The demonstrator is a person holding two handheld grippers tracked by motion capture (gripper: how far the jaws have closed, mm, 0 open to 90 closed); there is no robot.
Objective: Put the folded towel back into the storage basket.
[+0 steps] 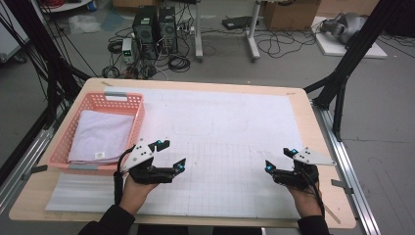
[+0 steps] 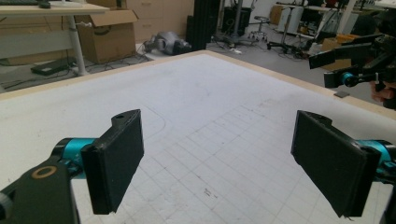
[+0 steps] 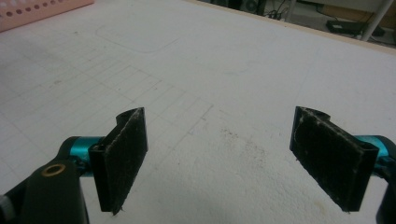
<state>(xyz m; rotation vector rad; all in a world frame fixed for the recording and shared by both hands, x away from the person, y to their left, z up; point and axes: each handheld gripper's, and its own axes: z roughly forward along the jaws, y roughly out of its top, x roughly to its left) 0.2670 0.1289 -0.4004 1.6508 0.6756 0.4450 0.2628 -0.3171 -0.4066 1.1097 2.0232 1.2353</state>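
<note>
Cluttered workshop floor with cables, computer towers and cardboard boxes lies beyond a pale wooden desk (image 1: 313, 122) covered by a white gridded mat (image 1: 230, 142). On the desk's left side sits a pink basket (image 1: 139, 115) with a folded lilac cloth (image 1: 100, 134) lying inside it; a small white label (image 1: 100, 155) on the cloth is too small to read. Just beside the basket's near right corner, the left gripper (image 1: 171, 154) is held low over the mat, angled toward the desk's middle, jaws wide apart with nothing between them. Well apart from it, near the right edge, the right gripper (image 1: 280, 159) hovers low in the person's hand, pointing left and forward, jaws likewise spread and empty
</note>
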